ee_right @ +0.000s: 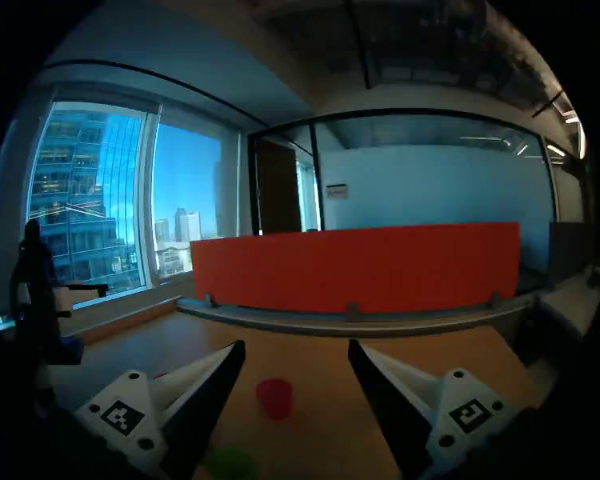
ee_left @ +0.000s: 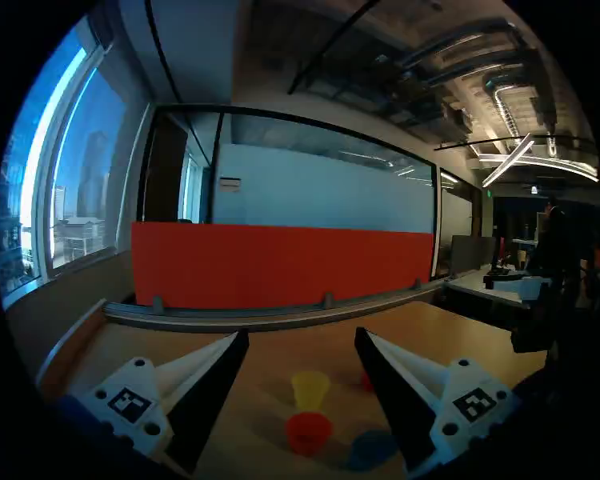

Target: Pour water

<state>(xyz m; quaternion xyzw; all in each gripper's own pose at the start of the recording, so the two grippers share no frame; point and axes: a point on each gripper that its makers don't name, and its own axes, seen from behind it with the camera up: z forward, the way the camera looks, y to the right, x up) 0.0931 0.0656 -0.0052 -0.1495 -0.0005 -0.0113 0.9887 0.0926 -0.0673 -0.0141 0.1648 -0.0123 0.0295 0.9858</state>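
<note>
On the wooden desk [ee_left: 460, 328], a yellow cup [ee_left: 310, 390], red cup [ee_left: 308, 432] and blue cup [ee_left: 372, 450] stood before the left gripper [ee_left: 300, 334], released and empty; the right gripper [ee_right: 296, 346], equally parted, faced a green cup [ee_right: 230, 464].

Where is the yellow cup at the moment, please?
In the left gripper view, the yellow cup stands on the desk, framed between the open left tongs, just behind the red cup; a blue cup sits nearer right.
</note>
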